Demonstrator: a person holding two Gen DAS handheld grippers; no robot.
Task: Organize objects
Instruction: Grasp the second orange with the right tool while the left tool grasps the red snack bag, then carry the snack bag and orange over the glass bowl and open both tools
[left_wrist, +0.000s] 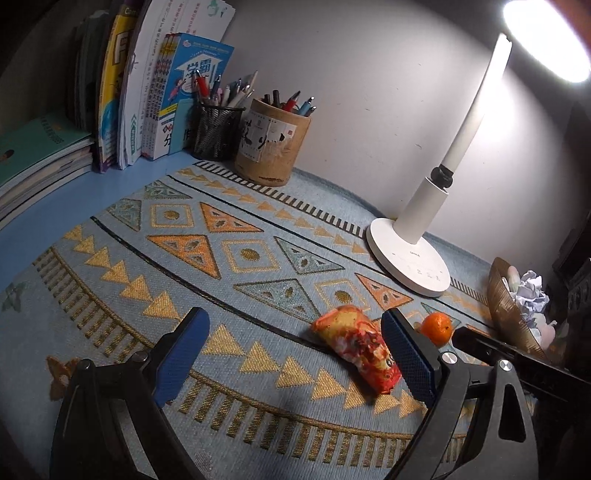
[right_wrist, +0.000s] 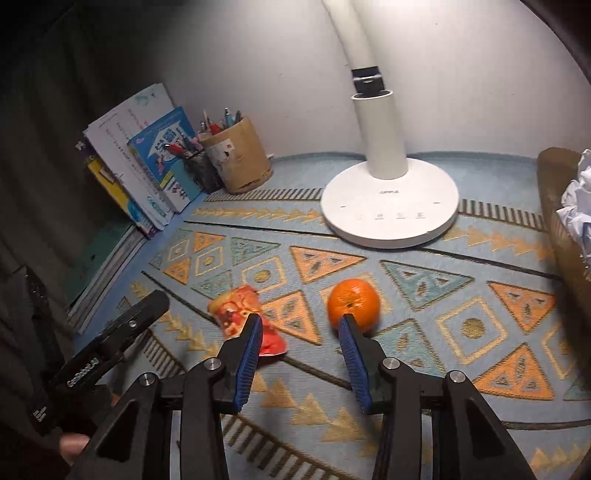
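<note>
Writing: my left gripper reads "GenRobot.AI" | left: tilted down, jaws wide, empty | right gripper: tilted down, narrow, empty, before orange

A coarse woven cloth mat with raised geometric stitching covers a smooth blue desk. A crinkled, glossy foil snack packet lies on it beside a dimpled-skinned tangerine. The desk lamp is smooth matt white plastic. One pen holder is black wire mesh, another rough bamboo. Crumpled paper fills a ribbed brown bowl. The left gripper carries ridged blue rubbery pads, matt black plastic and shiny metal rivets.
</note>
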